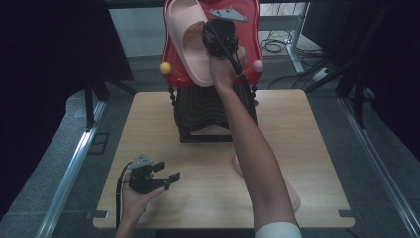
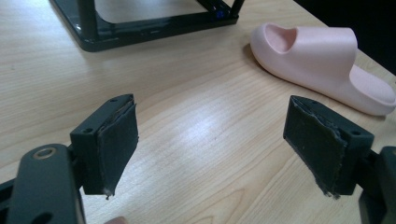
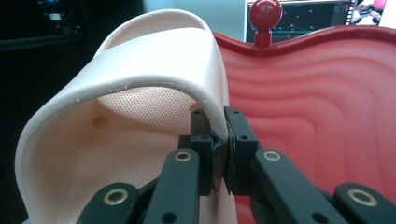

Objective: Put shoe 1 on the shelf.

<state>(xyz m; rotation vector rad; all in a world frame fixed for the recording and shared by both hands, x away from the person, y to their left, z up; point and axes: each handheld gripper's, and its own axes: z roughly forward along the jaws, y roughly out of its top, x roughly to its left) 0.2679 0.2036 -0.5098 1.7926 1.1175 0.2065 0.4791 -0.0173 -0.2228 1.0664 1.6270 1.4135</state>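
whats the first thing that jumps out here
The right gripper, held high at the far side of the table, is clamped on the strap of a pink slipper against a red wavy shelf. The matching second slipper lies on the wooden table, and the left gripper rests open near the front.

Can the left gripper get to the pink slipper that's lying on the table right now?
Probably yes. The left gripper is open, and bare table lies between its jaws and the pink slipper. In the high view, though, the person's right forearm crosses above that slipper.
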